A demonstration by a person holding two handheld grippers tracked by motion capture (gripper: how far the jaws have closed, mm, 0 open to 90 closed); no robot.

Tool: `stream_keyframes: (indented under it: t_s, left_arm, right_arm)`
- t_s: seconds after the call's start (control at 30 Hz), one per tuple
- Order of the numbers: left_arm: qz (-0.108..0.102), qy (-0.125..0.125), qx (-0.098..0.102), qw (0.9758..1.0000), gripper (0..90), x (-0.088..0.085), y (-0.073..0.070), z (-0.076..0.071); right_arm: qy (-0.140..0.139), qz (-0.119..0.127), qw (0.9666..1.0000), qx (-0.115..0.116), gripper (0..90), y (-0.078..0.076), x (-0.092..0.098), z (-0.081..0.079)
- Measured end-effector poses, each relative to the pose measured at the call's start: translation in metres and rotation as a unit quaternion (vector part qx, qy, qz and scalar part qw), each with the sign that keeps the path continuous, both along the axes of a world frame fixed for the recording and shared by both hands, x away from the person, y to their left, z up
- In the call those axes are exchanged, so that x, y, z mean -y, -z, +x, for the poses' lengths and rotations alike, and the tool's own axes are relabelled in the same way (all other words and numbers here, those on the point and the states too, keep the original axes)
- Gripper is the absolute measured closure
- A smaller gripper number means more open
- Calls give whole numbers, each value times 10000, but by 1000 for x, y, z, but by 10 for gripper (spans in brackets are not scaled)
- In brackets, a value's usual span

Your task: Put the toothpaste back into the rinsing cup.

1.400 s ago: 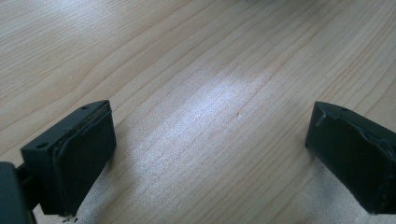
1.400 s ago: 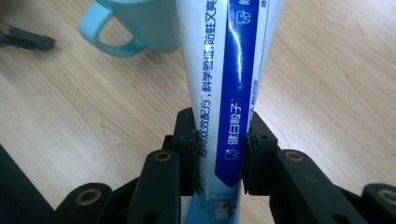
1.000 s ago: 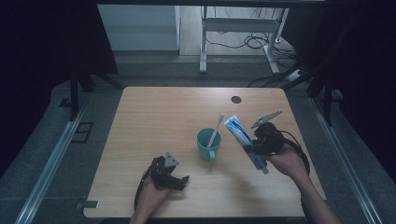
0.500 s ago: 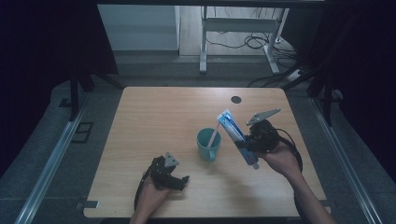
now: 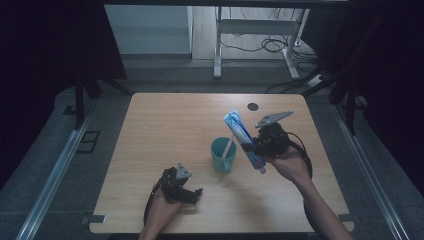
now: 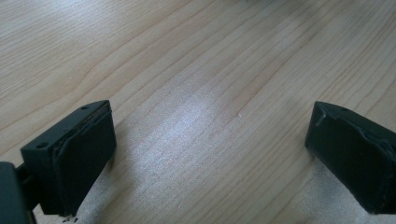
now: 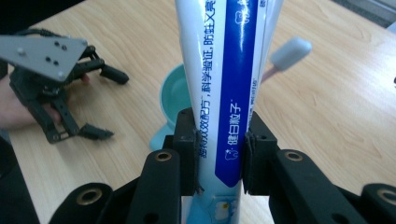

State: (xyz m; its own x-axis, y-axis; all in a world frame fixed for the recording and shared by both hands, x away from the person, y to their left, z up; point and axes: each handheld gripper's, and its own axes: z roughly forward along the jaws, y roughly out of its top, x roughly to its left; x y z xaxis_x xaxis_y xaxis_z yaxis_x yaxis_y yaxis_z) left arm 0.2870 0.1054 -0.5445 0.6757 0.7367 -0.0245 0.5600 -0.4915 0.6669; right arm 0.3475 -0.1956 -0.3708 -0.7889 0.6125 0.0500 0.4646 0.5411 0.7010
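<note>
While the right tongs (image 5: 256,149) stay out of contact with the table, they are clamped on the middle of a white-and-blue plastic toothpaste tube (image 5: 243,141), pads pressing both flat faces as the right gripper view shows (image 7: 223,93). Tube is tilted, crimped end up toward 11 o'clock, cap end down toward 5 o'clock, held in the air just beside the teal ceramic mug (image 5: 222,154) at its 3 o'clock side. Mug already carries a pink-handled toothbrush with pale bristle head (image 5: 229,145), leaning out over the rim.

Left tongs (image 5: 192,192) lie on the light wooden table (image 5: 165,125) at about 7 o'clock from the mug, well apart from it; jaws spread wide, nothing between them, bare wood underneath.

Judgement: pick-up of the tube is done; tube not yet in the mug. Remaining: bring it over the rim, lower it beside the brush, release.
</note>
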Motion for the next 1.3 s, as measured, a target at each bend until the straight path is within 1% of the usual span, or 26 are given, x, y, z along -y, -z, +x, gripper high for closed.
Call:
stream_keyframes:
  t_s: [0.33, 0.73, 1.3]
  left_arm:
    - [5, 7, -10, 10000, 18, 0, 0, 0]
    - [16, 17, -26, 10000, 19, 0, 0, 0]
    - [29, 34, -18, 10000, 18, 0, 0, 0]
  right_arm:
    - [-23, 124, 9998, 122, 714, -4, -15, 9]
    - [-6, 283, 9994, 204, 716, -9, -31, 20]
    - [56, 582, 9977, 348, 718, -9, -50, 35]
